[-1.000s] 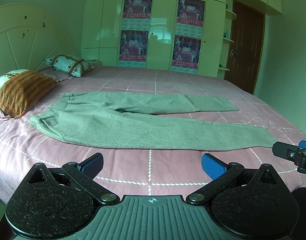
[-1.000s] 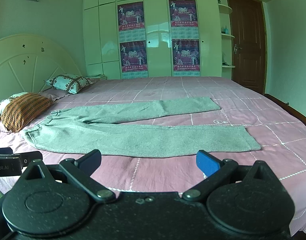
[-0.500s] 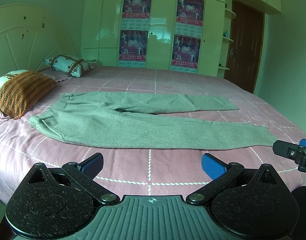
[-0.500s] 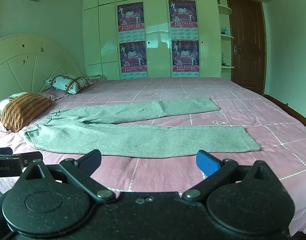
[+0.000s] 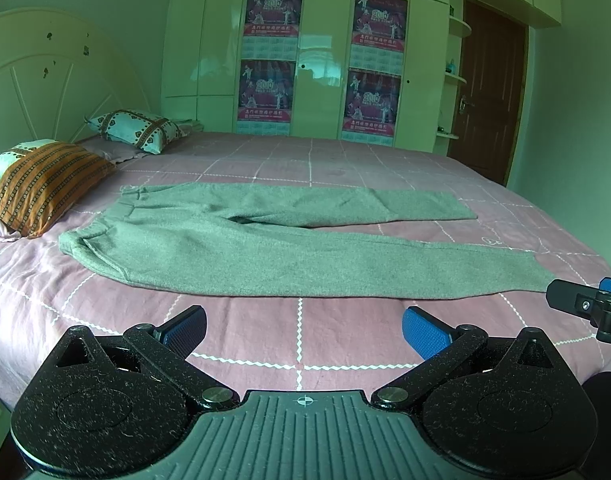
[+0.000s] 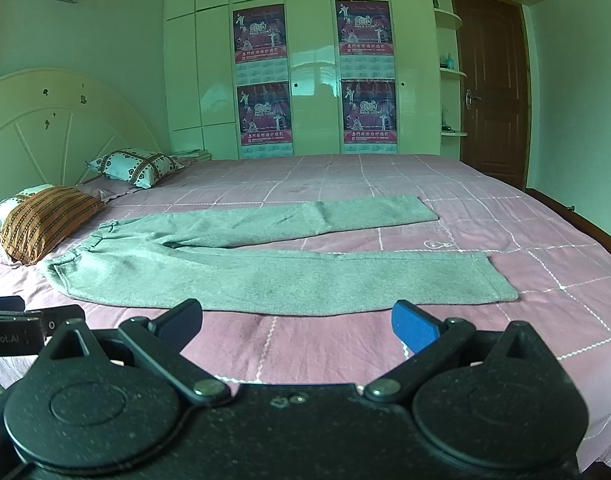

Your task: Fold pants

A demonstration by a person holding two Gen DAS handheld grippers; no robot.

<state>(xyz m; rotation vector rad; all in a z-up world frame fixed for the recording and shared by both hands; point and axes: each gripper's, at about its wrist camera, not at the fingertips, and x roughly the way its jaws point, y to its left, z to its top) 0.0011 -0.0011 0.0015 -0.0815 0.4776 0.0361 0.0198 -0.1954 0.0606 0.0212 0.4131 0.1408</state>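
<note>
Grey pants [image 5: 273, 252] lie flat on the pink checked bedspread [image 5: 305, 328], waist to the left near the pillows, both legs stretched to the right and spread apart in a narrow V. The right wrist view shows the same pants [image 6: 265, 268]. My left gripper [image 5: 304, 330] hovers open above the bedspread, short of the near leg's edge, with nothing between its blue pads. My right gripper [image 6: 297, 326] is also open and empty, just short of the near leg. The right gripper's tip [image 5: 585, 306] shows at the right edge of the left wrist view, close to the near leg's cuff.
An orange striped pillow [image 5: 45, 184] and a patterned pillow [image 5: 137, 130] lie by the white headboard [image 5: 45, 96] at left. A white wardrobe with posters [image 5: 317, 68] stands beyond the bed. A brown door [image 5: 489, 100] is at the far right.
Both grippers have barely shifted; the right gripper's tip has edged slightly up in the left wrist view. The pants lie as before.
</note>
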